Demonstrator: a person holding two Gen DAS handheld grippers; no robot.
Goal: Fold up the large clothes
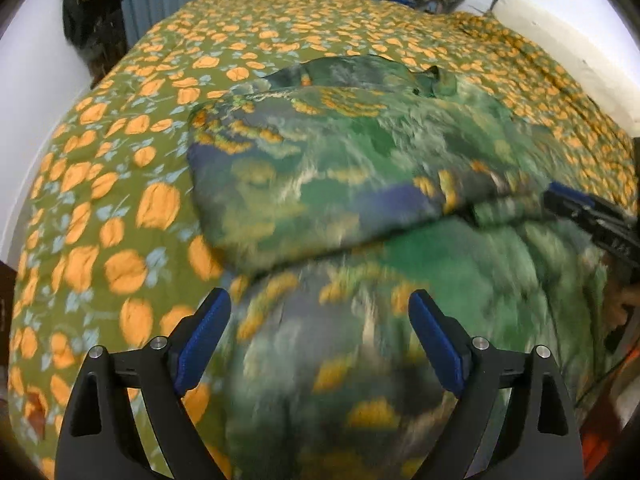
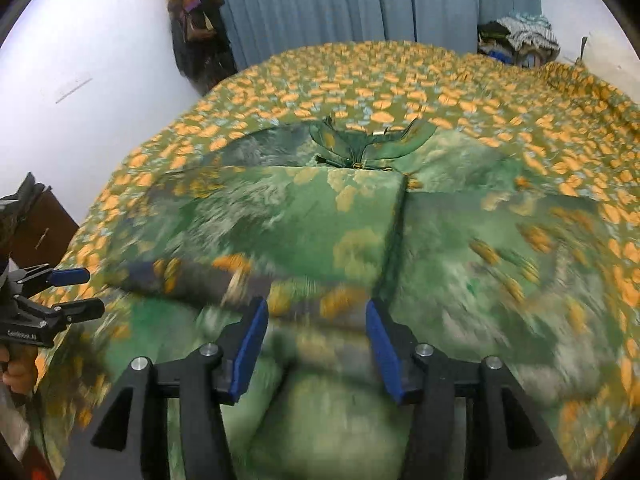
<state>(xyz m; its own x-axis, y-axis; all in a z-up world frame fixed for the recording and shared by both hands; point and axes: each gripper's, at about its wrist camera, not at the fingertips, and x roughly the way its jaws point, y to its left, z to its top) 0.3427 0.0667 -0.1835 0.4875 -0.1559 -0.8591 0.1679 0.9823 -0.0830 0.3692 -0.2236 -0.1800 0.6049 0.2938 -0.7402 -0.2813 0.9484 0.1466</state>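
A large green garment (image 1: 360,168) with orange flowers and blue patches lies spread on the bed, one side folded over its middle; it also shows in the right wrist view (image 2: 352,232), collar at the far end. My left gripper (image 1: 320,320) is open and empty, hovering over the garment's near part. My right gripper (image 2: 316,320) has its jaws apart with the folded sleeve edge lying between the fingers; whether they touch the cloth is blurred. The right gripper also shows in the left wrist view (image 1: 576,208), at the fold's edge. The left gripper shows at the left of the right wrist view (image 2: 80,292).
The bed is covered by an olive bedspread (image 1: 120,184) with orange flowers. Blue curtains (image 2: 360,4) hang behind. Dark bags (image 2: 196,28) hang on the left wall. A pile of clothes (image 2: 516,40) sits at the back right. A brown piece of furniture (image 2: 40,224) stands left of the bed.
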